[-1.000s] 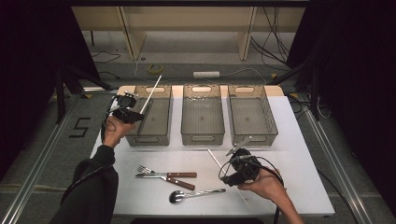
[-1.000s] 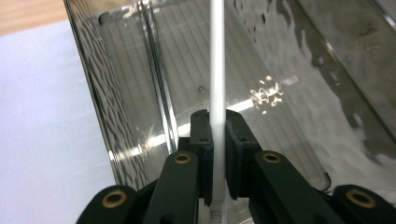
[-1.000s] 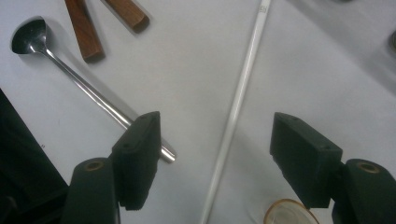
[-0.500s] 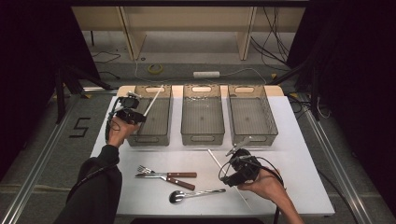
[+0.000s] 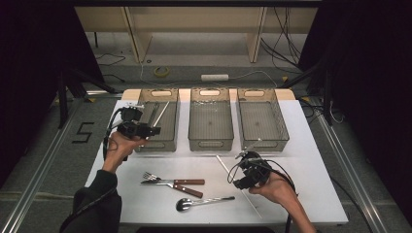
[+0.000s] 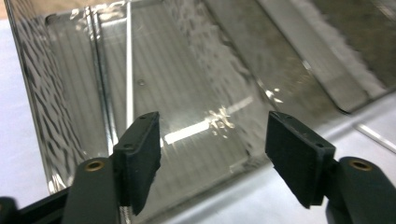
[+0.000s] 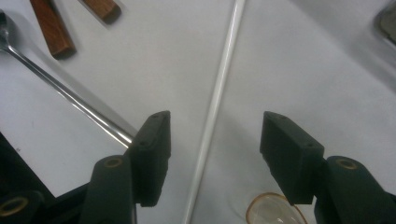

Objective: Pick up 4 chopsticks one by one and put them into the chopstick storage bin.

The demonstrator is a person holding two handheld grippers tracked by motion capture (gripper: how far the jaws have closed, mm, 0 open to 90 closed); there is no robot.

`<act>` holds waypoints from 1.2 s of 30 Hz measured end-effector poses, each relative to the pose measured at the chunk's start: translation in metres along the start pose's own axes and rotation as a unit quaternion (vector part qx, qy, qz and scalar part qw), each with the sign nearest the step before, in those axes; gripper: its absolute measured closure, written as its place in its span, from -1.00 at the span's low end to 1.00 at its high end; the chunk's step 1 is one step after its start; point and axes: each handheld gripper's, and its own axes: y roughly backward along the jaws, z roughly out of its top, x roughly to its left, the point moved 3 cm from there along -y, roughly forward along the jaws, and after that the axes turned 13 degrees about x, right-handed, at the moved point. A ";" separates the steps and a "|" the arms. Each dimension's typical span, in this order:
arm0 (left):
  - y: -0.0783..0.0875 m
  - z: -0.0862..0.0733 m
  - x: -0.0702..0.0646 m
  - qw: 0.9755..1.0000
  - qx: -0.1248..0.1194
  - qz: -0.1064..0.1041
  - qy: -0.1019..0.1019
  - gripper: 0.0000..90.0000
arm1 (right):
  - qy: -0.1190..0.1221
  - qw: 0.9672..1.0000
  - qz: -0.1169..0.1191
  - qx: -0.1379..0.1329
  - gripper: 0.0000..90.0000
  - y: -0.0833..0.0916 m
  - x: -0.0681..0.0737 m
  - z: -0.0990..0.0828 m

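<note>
White and thin, a chopstick [image 7: 219,88] lies on the table [image 5: 311,160] between the right gripper's [image 7: 212,140] parted jaws, which have just been closing but don't touch it. Left gripper [image 6: 212,149], jaws just opened, hovers over the left bin [image 5: 158,141], where 1 more chopstick [image 5: 160,112] leans.

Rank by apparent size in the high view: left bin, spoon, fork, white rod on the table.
1. left bin
2. white rod, longest of the utensils
3. spoon and fork: too alike to rank
</note>
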 end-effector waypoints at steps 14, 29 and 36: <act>0.014 -0.040 -0.028 0.997 -0.050 -0.031 -0.042 -0.42 | 0.002 0.999 -0.009 0.046 0.37 -0.013 0.002 0.011; 0.014 -0.071 -0.047 0.993 -0.089 -0.032 -0.069 -0.48 | -0.003 0.997 -0.011 0.070 0.68 -0.022 0.002 0.016; 0.009 -0.079 -0.054 0.993 -0.077 -0.033 -0.080 -0.49 | 0.000 0.997 -0.007 0.074 0.76 -0.024 0.002 0.016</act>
